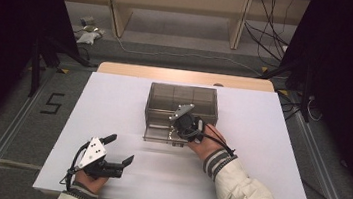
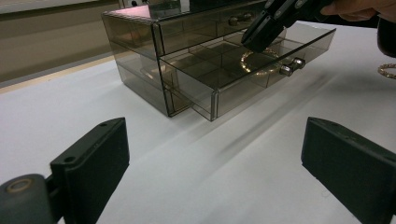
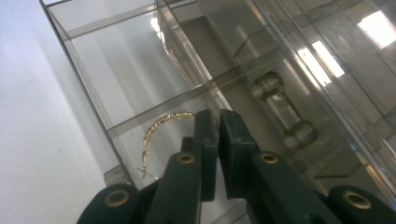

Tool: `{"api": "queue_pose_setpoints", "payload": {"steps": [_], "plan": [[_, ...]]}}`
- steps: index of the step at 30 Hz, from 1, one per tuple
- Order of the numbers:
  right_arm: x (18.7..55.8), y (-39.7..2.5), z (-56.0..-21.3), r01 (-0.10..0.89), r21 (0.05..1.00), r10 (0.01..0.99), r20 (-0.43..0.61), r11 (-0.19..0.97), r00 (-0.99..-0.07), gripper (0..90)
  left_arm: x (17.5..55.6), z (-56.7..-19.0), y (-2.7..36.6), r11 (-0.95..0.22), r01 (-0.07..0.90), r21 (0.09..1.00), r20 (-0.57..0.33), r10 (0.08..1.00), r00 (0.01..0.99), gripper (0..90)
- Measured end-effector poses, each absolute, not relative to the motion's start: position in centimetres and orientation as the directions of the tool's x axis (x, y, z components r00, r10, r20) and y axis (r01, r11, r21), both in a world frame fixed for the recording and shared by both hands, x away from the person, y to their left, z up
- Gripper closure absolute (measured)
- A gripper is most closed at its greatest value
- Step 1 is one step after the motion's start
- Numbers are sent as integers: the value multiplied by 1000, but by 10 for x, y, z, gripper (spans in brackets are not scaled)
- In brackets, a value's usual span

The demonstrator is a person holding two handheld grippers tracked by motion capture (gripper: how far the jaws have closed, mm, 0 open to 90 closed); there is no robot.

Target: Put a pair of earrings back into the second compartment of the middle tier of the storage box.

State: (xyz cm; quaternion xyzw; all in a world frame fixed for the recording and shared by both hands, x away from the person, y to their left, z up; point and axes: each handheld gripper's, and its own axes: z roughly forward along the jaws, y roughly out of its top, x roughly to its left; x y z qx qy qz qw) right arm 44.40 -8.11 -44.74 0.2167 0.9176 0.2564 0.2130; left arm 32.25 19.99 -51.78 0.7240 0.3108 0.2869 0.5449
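A smoky clear drawer box (image 1: 182,97) stands mid-table with its lower drawer (image 2: 233,95) pulled out. A gold bracelet (image 2: 268,70) lies in a front compartment of that drawer, its chain (image 3: 152,135) curving up to my right gripper's tips. My right gripper (image 3: 218,116) reaches down into the drawer (image 1: 157,136) with its jaws pressed nearly together at the chain's end; the rest of the bracelet is hidden behind them. The same right gripper (image 2: 256,43) appears above the bracelet. My left gripper (image 1: 121,148) rests near the table's front left, jaws wide apart (image 2: 215,154) and holding nothing.
A second gold bracelet (image 2: 387,71) lies on the white table (image 1: 268,155) to the right of the drawer. The upper drawer's knob (image 2: 233,20) shows it pushed in. Black stands and cables sit on the floor beyond the table.
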Motion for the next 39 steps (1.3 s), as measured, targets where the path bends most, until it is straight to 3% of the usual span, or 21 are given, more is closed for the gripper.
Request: {"api": "queue_pose_setpoints", "payload": {"steps": [13, 22, 39], "plan": [[441, -81, -444, 273, 569, 497, -286, 776, -819, 792, 323, -518, 200, -213, 139, 967, 76, 763, 642, 73], [431, -95, -426, 254, 597, 483, -259, 761, -836, 686, 323, -518, 200, -210, 141, 967, 73, 765, 640, 73], [408, -137, -402, 260, 644, 496, -214, 720, -842, 643, 323, -518, 200, -206, 141, 968, 70, 765, 640, 73]]}}
